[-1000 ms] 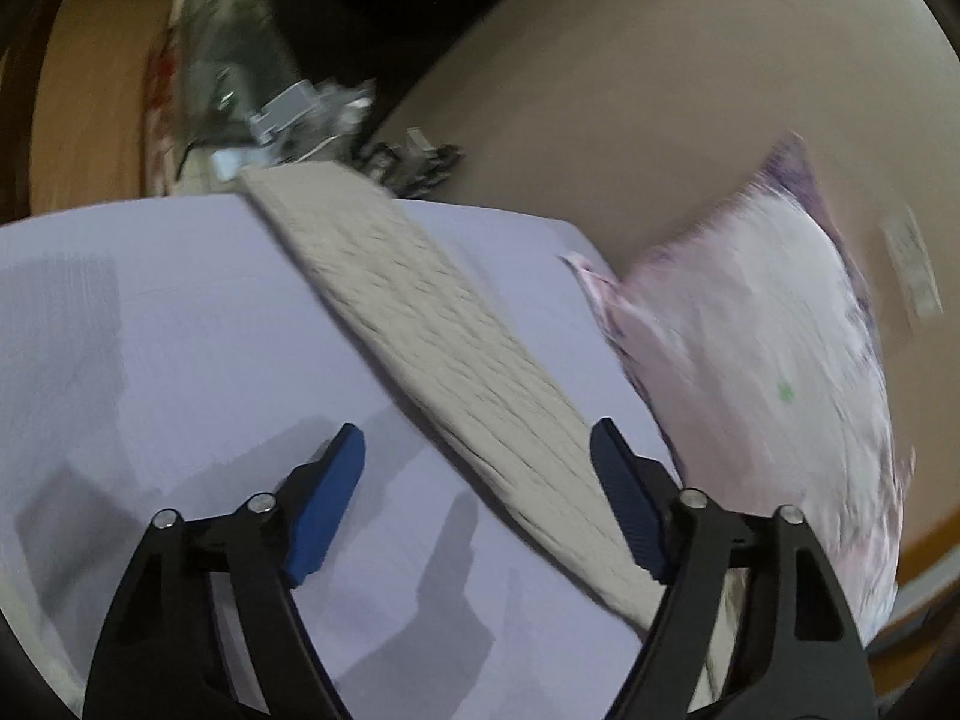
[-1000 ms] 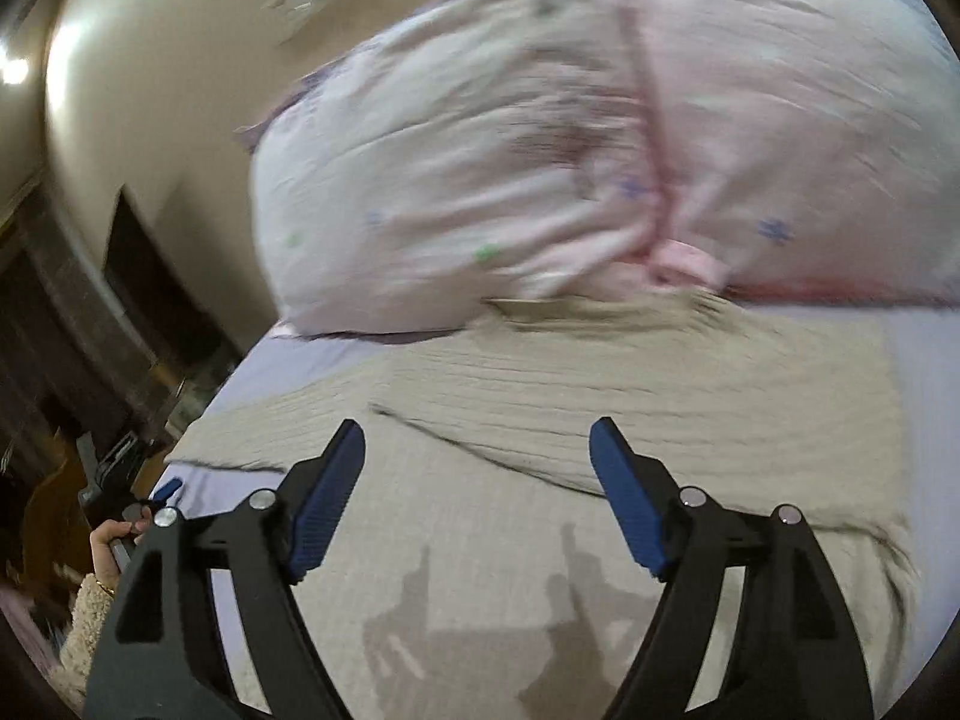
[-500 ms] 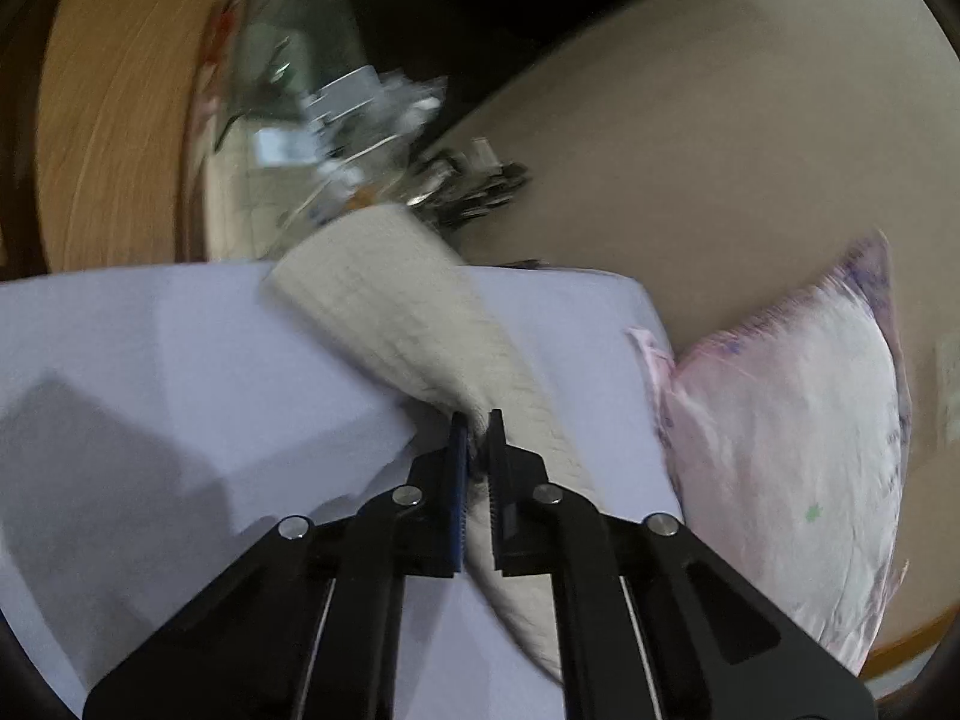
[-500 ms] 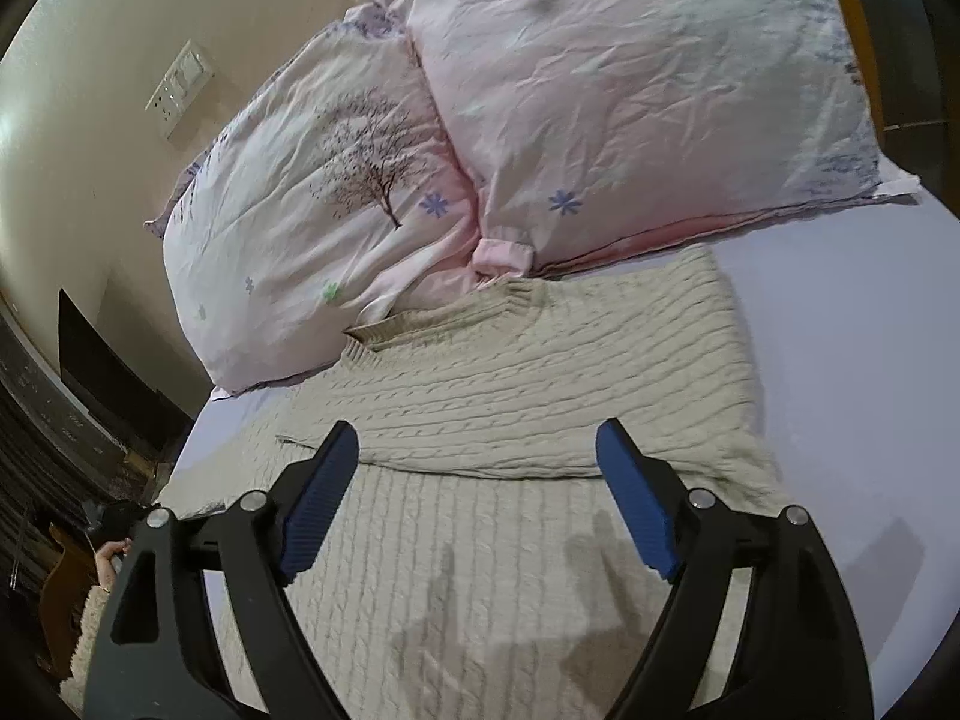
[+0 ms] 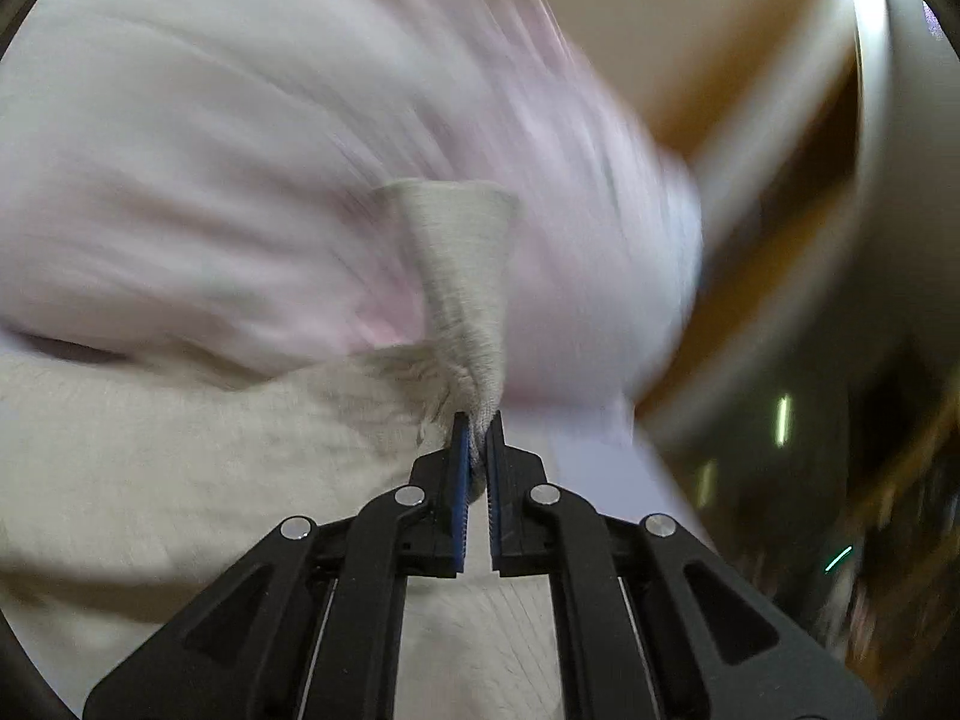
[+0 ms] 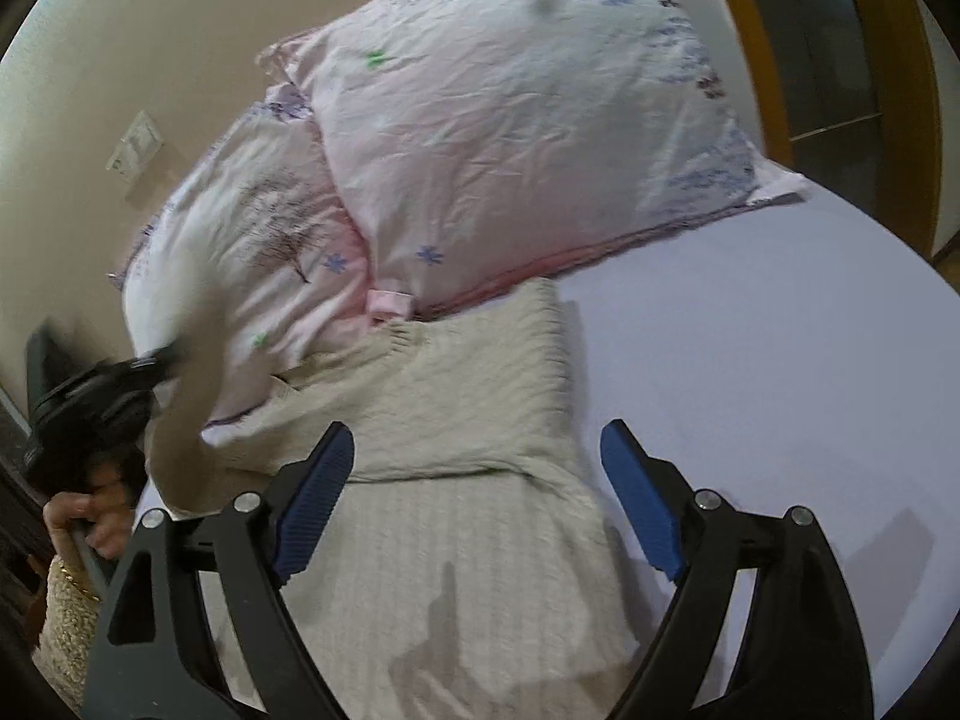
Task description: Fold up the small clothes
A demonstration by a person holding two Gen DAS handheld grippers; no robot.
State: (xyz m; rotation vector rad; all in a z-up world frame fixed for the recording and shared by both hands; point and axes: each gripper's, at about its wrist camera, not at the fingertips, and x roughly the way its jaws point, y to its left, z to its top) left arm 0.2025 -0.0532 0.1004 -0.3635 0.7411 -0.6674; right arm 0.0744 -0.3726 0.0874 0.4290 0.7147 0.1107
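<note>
A cream cable-knit sweater (image 6: 456, 420) lies on the lilac bedsheet (image 6: 780, 372), one sleeve folded across its chest. My left gripper (image 5: 477, 426) is shut on the other sleeve (image 5: 465, 276), which sticks up past the jaws, lifted over the sweater body (image 5: 180, 450). In the right wrist view the left gripper (image 6: 96, 402) shows at the left edge with the blurred sleeve (image 6: 192, 360) raised. My right gripper (image 6: 474, 498) is open and empty, hovering just above the sweater's lower body.
Two pink floral pillows (image 6: 510, 120) lie against the beige wall (image 6: 120, 30) just beyond the sweater's collar. A wooden frame (image 6: 750, 42) stands at the right past the bed edge. A wall switch plate (image 6: 135, 147) sits on the wall.
My left gripper closed on the sleeve, then lifted and swung it toward the sweater body and pillows. My right gripper stayed open and shifted a little right.
</note>
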